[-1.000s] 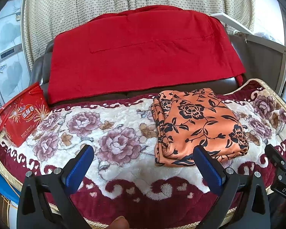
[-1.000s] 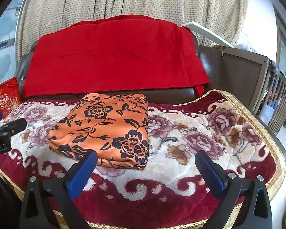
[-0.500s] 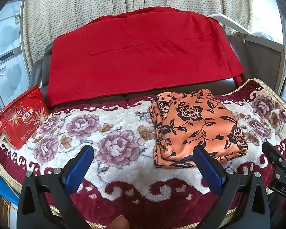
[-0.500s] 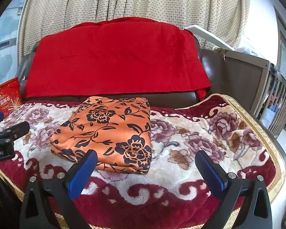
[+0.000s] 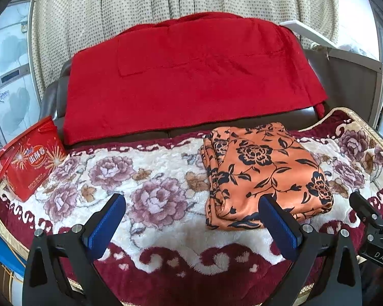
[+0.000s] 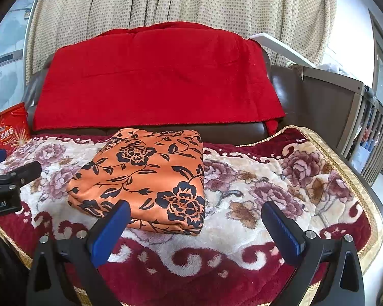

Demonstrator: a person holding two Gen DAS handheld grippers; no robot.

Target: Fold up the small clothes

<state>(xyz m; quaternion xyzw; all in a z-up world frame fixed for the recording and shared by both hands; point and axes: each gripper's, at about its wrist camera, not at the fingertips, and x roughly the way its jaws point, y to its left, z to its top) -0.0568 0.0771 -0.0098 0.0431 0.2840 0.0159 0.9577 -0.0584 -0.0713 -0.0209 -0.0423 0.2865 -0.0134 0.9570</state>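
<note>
Floral blanket (image 5: pixel 166 232) carries folded orange garment (image 5: pixel 265 170), red bag (image 5: pixel 30 158).

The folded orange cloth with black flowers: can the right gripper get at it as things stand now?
Probably yes. The folded orange cloth with black flowers lies in the open on the floral plush blanket. The right gripper is open and empty, and nothing stands between them; the left gripper stays off to the side.

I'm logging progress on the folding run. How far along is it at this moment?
Done, by the look of it: the orange floral garment lies as a compact folded stack on the floral blanket. In hand: nothing; the left gripper and right gripper are both open and clear of it. Left: no other small garment shows; the red cloth merely drapes the sofa back.
</note>
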